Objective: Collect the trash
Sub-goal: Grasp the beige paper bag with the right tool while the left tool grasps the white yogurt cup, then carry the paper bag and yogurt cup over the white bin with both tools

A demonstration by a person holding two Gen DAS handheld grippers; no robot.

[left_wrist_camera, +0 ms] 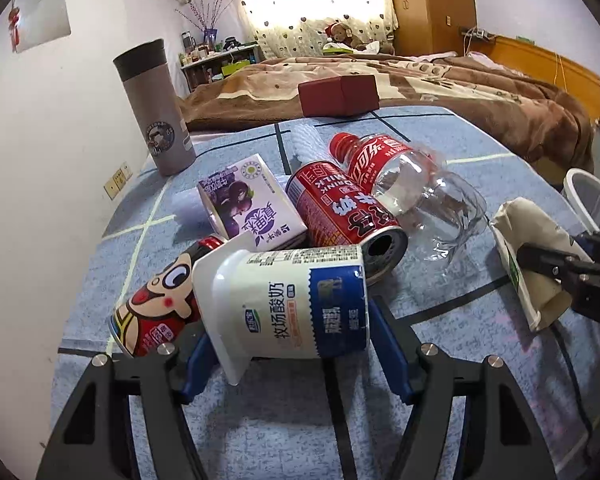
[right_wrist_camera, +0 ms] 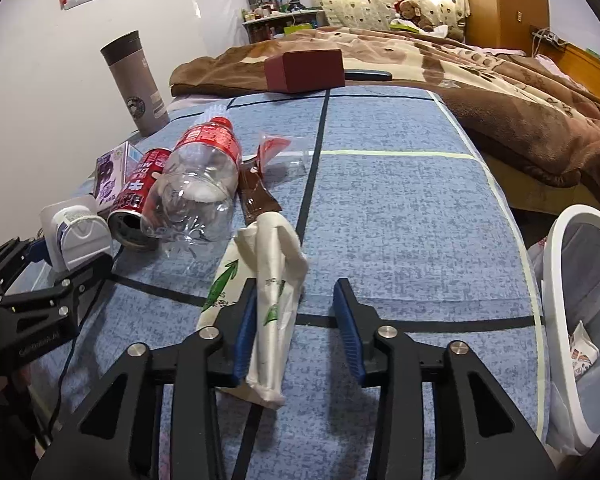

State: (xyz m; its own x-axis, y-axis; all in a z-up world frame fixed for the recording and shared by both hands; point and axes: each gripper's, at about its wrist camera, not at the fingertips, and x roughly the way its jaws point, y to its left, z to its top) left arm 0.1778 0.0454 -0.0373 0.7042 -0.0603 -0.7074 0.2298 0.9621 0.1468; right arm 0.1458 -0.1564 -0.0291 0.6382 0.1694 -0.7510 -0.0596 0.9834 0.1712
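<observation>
the crumpled paper wrapper [right_wrist_camera: 268, 308] lies on the blue surface [right_wrist_camera: 400, 208] with its long axis running roughly along the right gripper [right_wrist_camera: 296, 320], so it points away from us rather than across the gap. it sits off-centre: hard against the inner face of the left-hand finger [right_wrist_camera: 246, 328], while the other finger stands apart from it with bare cloth between. these fingers are spread and grip nothing yet. we judge that closing here would catch the wrapper along its length, though a small shift toward it would centre it better.

the white bin [right_wrist_camera: 560, 280] stands just past the surface's edge on the right, nearer this arm than the other, so this arm suits the drop.

further left, the yogurt cup [left_wrist_camera: 296, 304] lies on its side between the fingers of the left gripper [left_wrist_camera: 288, 344]; its long axis runs across the gap. both pads look close to its ends, but we cannot tell whether they are pressing it. behind it sit the cartoon can [left_wrist_camera: 156, 308], the purple carton [left_wrist_camera: 248, 204], the red can [left_wrist_camera: 340, 208] and the clear bottle [left_wrist_camera: 412, 184], well apart from the right gripper.
</observation>
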